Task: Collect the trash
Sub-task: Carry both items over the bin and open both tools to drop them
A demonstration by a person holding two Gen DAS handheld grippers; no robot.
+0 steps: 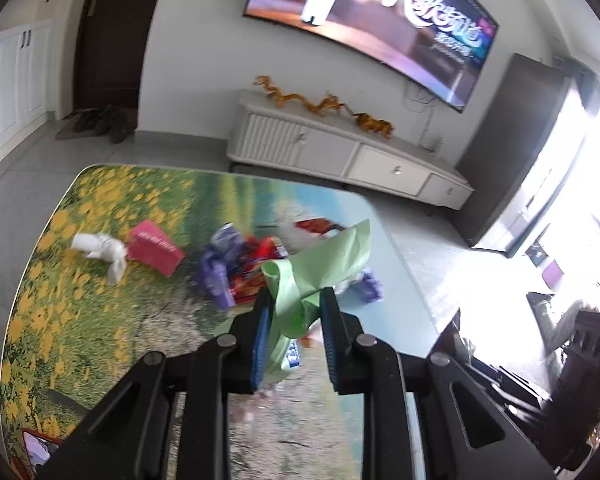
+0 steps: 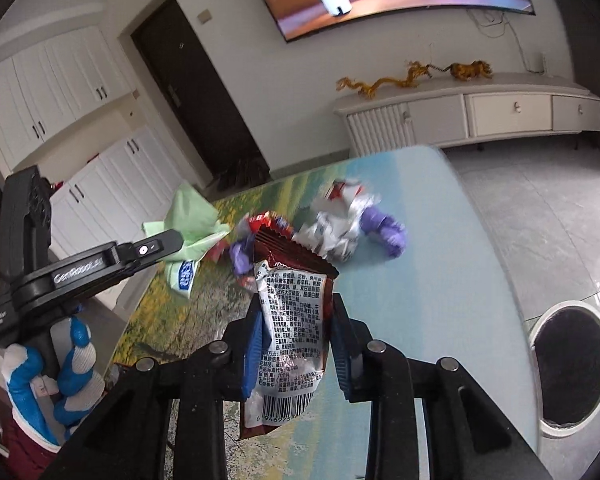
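My left gripper (image 1: pixel 296 308) is shut on a light green plastic wrapper (image 1: pixel 324 260), held above the table; the same wrapper (image 2: pixel 192 220) shows in the right wrist view with the left gripper (image 2: pixel 168 242) clamped on it. My right gripper (image 2: pixel 296 312) is shut on a dark red snack packet (image 2: pixel 292 320) with a white printed back and barcode, lifted off the table. On the flower-print table (image 1: pixel 80 300) lie a white crumpled tissue (image 1: pixel 100 250), a pink packet (image 1: pixel 156 246), purple wrappers (image 1: pixel 218 264) and red wrappers (image 1: pixel 256 264). A silver-and-purple wrapper (image 2: pixel 352 228) lies further on.
A round bin with a white rim and dark inside (image 2: pixel 572 364) stands on the floor right of the table. A white TV cabinet (image 1: pixel 340 152) and wall screen (image 1: pixel 380 12) are beyond. A gloved hand (image 2: pixel 64 364) holds the left gripper's handle.
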